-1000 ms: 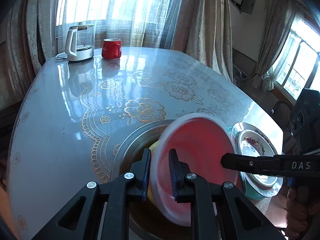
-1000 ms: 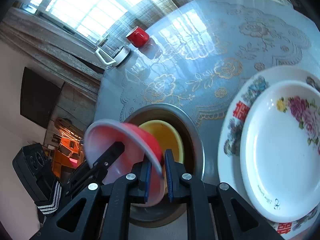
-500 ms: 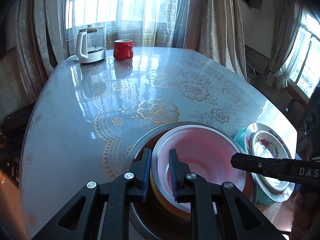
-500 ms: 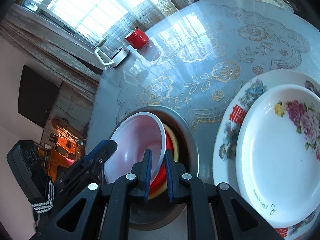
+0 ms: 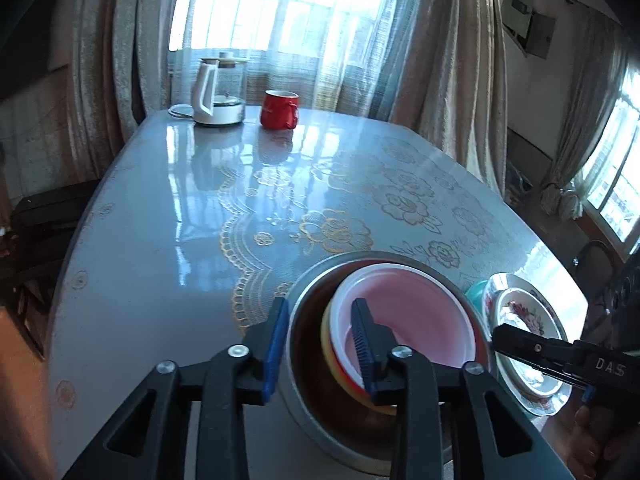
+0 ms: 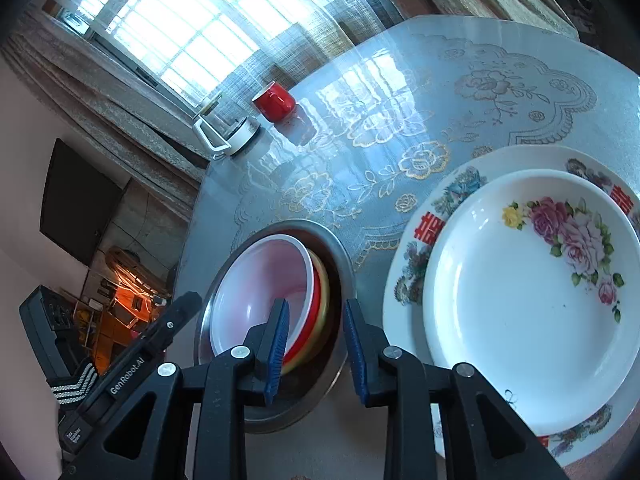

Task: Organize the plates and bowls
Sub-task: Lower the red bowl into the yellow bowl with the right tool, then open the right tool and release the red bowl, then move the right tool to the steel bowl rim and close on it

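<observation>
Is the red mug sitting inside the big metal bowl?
No, the red mug stands on the far end of the table beside the kettle, well away from the metal bowl.

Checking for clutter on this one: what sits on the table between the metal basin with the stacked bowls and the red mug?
Nothing: in the left wrist view, only bare patterned tabletop separates metal basin and red mug.

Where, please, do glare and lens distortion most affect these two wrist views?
Left wrist: the window is blown out and streaks glare over the table; curtains bow at the edges. Right wrist: the window's reflection washes the tabletop near the red mug, and the horizon tilts.
</observation>
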A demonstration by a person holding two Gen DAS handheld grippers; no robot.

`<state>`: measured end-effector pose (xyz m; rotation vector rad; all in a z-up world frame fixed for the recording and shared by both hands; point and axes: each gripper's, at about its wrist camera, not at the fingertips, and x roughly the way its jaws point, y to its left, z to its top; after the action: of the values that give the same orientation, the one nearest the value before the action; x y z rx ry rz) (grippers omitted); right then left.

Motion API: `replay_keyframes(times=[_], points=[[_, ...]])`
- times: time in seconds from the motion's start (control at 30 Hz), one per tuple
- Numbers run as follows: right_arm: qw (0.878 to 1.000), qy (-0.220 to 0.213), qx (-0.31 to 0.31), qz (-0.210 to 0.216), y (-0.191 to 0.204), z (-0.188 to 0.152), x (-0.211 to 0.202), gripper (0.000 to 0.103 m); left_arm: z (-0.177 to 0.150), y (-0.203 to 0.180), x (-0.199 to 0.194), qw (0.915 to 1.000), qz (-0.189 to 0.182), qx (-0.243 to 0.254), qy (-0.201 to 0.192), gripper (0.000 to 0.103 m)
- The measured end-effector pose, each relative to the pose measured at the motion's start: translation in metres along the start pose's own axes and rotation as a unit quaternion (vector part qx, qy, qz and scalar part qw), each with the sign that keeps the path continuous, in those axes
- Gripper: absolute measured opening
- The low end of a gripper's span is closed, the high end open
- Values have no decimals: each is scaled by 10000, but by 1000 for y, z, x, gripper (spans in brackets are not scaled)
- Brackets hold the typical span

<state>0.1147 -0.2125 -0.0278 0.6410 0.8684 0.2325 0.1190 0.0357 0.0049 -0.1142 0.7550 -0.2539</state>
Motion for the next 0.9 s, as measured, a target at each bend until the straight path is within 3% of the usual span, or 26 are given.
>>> replay_keyframes(times=[0.1, 0.23, 0.4, 0.5, 0.73, 0.9], points=[[10000, 21, 17, 16, -2, -2, -2, 29, -3, -2, -7, 9994, 293, 102, -137, 47], [10000, 15, -50, -6, 1, -5, -5, 29, -7, -5, -13, 9976, 581, 287, -234, 50], [10000, 49, -68, -22, 4, -7, -2, 29, -10, -3, -16, 9974, 626, 293, -222, 51], [9999, 60, -119, -80, 6, -10, -2, 29, -12, -1, -17, 9970, 709, 247, -205, 59], [9980, -19, -411, -474, 17, -18, -4, 37, -19, 11, -18, 9969, 775, 9, -131, 65], [9984, 69, -336, -440, 19, -22, 1, 37, -24, 22, -16, 9970, 748, -192, 20, 66]])
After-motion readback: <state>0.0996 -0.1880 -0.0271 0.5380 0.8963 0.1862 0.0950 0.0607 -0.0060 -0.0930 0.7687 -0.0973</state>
